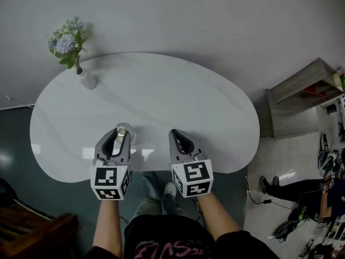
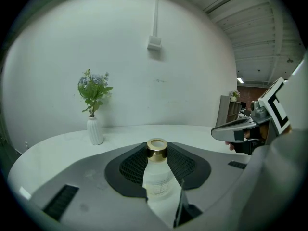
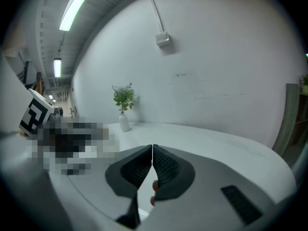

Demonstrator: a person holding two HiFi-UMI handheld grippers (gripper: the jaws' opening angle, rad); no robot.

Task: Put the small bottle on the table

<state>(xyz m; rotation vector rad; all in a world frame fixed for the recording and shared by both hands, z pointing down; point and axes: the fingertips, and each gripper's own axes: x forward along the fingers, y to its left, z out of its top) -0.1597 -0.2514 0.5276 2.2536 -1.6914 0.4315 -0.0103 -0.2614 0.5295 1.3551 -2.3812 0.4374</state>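
The left gripper [image 2: 157, 154] clamps the small bottle [image 2: 156, 181] between its jaws by the frosted body, probably light, slick, breakable glass, while the right gripper [image 3: 152, 153] sits closed on nothing.

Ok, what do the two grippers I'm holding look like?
Left gripper and right gripper: grey tapering shells, black textured pads, a white cube with black square markers at each rear. No sleeves on the forearms.

No text can be read for sure: the pink lettering on the person's black shirt [image 1: 171, 244] is cut off at the head view's edge, and the faint print on the small bottle [image 2: 156, 179] seems too blurred.
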